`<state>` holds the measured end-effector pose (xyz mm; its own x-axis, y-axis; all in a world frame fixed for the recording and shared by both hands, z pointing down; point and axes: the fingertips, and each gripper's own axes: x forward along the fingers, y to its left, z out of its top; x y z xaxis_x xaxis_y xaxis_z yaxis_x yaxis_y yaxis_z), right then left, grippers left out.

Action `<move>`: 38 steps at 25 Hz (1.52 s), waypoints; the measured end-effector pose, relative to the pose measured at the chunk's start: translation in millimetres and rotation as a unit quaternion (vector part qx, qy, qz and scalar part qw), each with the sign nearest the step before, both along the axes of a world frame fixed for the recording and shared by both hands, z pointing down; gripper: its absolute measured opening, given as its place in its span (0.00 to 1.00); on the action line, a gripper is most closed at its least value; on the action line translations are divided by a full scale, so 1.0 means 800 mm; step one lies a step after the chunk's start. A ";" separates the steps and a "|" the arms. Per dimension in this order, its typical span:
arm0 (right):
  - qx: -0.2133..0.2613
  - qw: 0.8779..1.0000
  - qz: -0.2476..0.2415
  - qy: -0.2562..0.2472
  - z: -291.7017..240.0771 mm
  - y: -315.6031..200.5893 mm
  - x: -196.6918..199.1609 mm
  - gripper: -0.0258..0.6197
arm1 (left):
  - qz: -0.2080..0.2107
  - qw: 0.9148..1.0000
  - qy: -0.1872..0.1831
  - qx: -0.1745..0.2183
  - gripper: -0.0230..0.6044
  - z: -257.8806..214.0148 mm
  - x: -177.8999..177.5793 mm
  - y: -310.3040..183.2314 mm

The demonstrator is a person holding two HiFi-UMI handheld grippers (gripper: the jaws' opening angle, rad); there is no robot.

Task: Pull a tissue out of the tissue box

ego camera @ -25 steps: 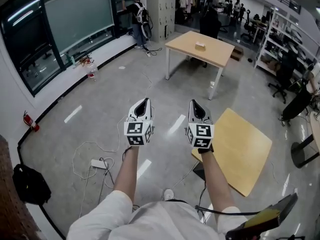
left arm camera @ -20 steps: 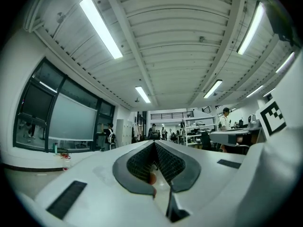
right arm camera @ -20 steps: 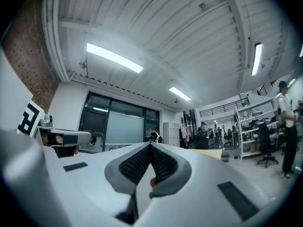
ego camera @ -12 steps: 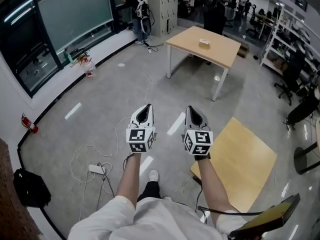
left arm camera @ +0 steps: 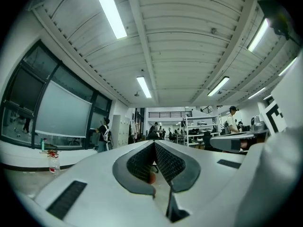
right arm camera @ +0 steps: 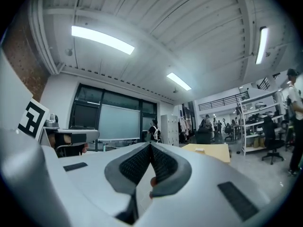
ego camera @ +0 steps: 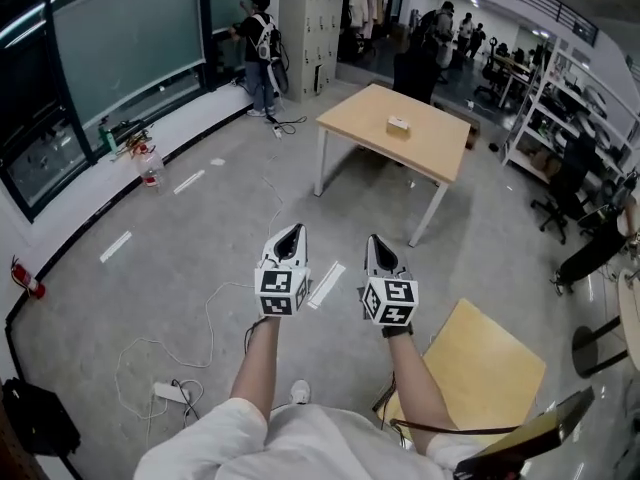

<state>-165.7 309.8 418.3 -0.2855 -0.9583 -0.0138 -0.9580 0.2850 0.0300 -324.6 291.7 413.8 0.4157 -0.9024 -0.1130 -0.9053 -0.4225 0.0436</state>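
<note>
Left tool [ego camera: 291, 234] and right tool [ego camera: 374, 242], both pinched closed and empty, advance over the floor [ego camera: 190, 238]; the table [ego camera: 440, 153] carrying the box [ego camera: 399, 123] has drawn nearer, but the box remains well out of reach.

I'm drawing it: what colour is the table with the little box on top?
The table is light tan with white legs; head view shows it best.

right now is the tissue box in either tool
No, the left tool and right tool are shut empty; the tissue box sits on the far table.
</note>
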 end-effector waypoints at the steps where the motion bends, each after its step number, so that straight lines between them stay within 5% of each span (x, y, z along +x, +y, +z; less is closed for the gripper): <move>1: 0.001 1.000 0.004 0.000 -0.002 -0.023 -0.006 0.03 | 0.003 1.000 0.000 0.005 0.02 -0.006 -0.007 -0.022; 6: 0.001 1.000 0.014 -0.011 0.001 -0.118 -0.017 0.03 | 0.002 1.000 0.008 0.010 0.02 -0.009 -0.023 -0.115; 12: -0.021 0.999 0.040 -0.024 0.023 -0.208 0.011 0.03 | 0.037 0.999 0.007 -0.022 0.02 0.024 0.012 -0.205; 19: -0.025 0.998 0.055 -0.034 0.048 -0.367 0.065 0.03 | 0.056 0.998 0.002 -0.023 0.02 0.034 0.077 -0.366; 25: -0.024 0.996 0.069 -0.046 0.043 -0.501 0.152 0.03 | 0.080 0.996 -0.007 -0.031 0.02 0.037 0.183 -0.500; 31: -0.034 0.994 0.084 -0.055 0.043 -0.582 0.240 0.03 | 0.090 0.995 -0.001 -0.038 0.02 0.038 0.254 -0.579; 38: -0.039 0.992 0.102 -0.059 0.047 -0.637 0.278 0.03 | 0.103 0.994 0.004 -0.034 0.02 0.031 0.304 -0.652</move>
<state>57.1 -199.5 456.3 -0.0870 -0.9954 0.0404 -0.9915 0.0826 -0.1008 -81.5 -230.2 438.4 0.5923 -0.8035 -0.0591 -0.7991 -0.5953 0.0842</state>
